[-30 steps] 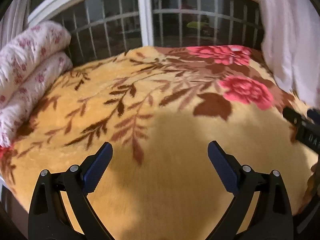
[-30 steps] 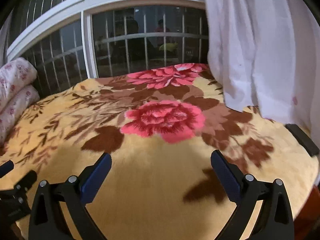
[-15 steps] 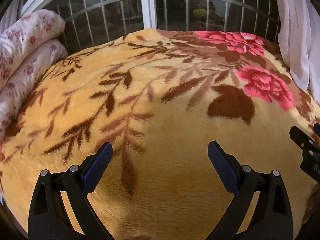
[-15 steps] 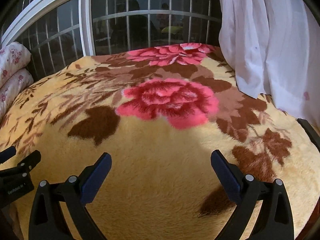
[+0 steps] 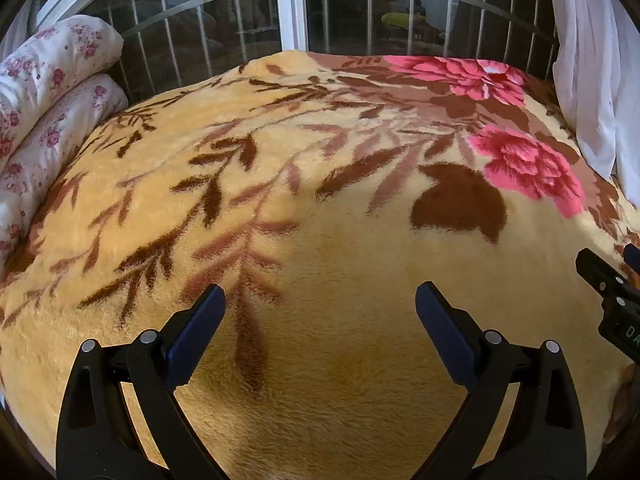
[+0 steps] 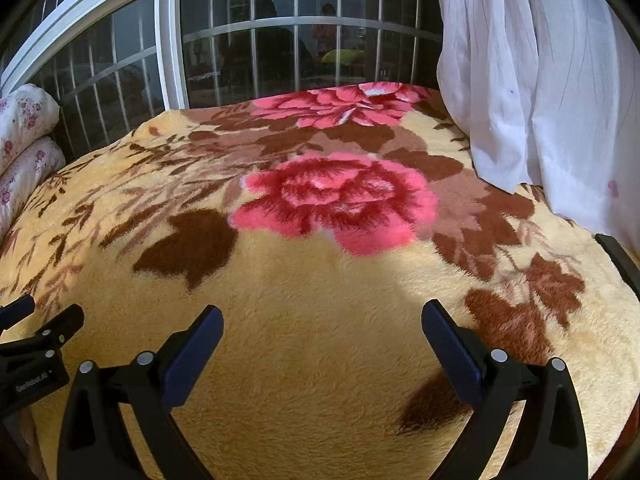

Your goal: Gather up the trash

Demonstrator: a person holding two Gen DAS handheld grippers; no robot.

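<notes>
No trash shows in either view. My left gripper [image 5: 320,304] is open and empty, held over the near part of a yellow plush blanket [image 5: 340,248] with brown leaves and pink flowers. My right gripper [image 6: 322,324] is open and empty over the same blanket [image 6: 304,320], to the right of the left one. The right gripper's body shows at the right edge of the left wrist view [image 5: 612,300]. The left gripper's body shows at the left edge of the right wrist view [image 6: 36,344].
The blanket covers a bed against a barred window [image 5: 296,12]. Rolled floral bedding [image 5: 44,92] lies along the bed's left side. A white curtain [image 6: 540,80] hangs at the right. A dark flat object [image 6: 620,256] sits at the bed's right edge.
Both grippers have tilted down and moved in over the bed, so the blanket fills more of each view. Both jaws stay open and empty.
</notes>
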